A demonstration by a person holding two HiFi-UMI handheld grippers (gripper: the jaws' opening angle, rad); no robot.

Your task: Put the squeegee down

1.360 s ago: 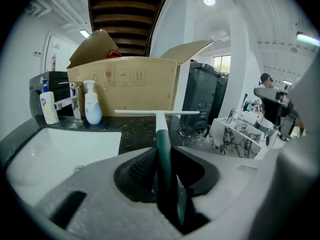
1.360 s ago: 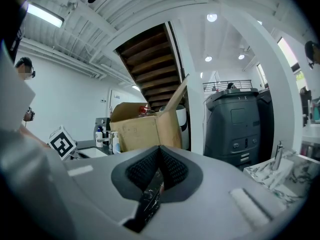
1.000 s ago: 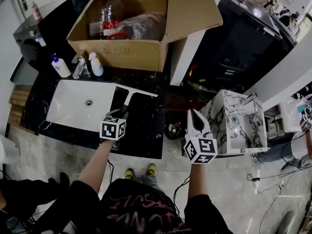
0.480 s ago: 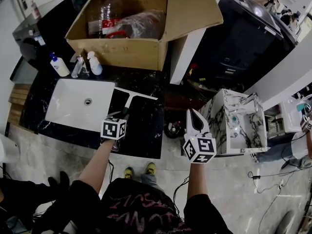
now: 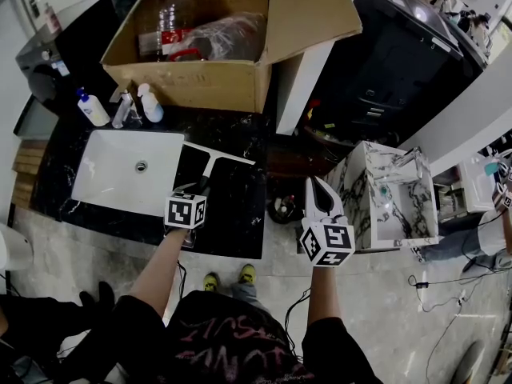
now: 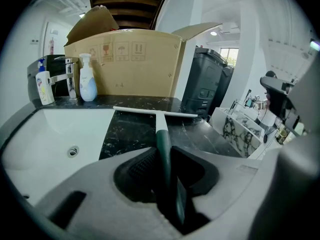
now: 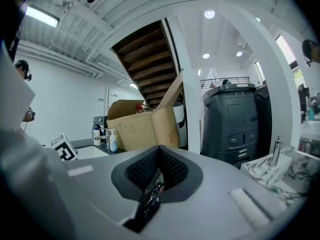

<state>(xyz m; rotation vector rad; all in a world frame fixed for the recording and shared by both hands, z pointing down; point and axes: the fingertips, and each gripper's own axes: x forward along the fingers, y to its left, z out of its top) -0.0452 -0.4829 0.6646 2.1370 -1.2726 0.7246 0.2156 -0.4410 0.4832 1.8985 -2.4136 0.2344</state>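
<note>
Cardboard box holds bottle; squeegee gripped.

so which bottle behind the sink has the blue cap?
The left bottle, left of the faucet; the other bottle, nearer the box, has a white pump top.

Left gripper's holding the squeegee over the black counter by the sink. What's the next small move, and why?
Probably ease the left gripper down and open its jaws: they clamp the squeegee handle, and its blade looks at or near the counter.
</note>
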